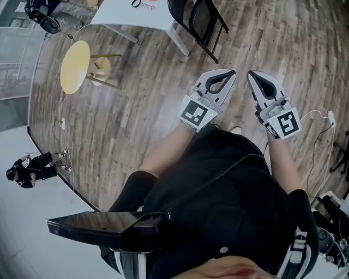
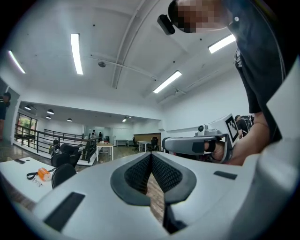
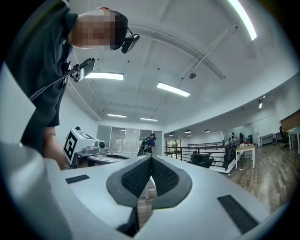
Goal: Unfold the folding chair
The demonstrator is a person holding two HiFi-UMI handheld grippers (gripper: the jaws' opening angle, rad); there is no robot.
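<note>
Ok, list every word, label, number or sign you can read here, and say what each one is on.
No text here can be read.
Left marker cube on the left gripper: black-and-white square pattern, no letters.
Right marker cube on the right gripper: black-and-white square pattern, no letters.
White print on the person's shirt: too small to read.

Grey-brown wooden plank floor (image 1: 142, 109) stretching across the room, round yellow side table (image 1: 74, 66) standing near a white rectangular worktop (image 1: 128, 13), long white strip lights (image 2: 76, 53) glowing on the white ceiling (image 2: 108, 23), black metal railing (image 3: 197, 149) running along a raised level
</note>
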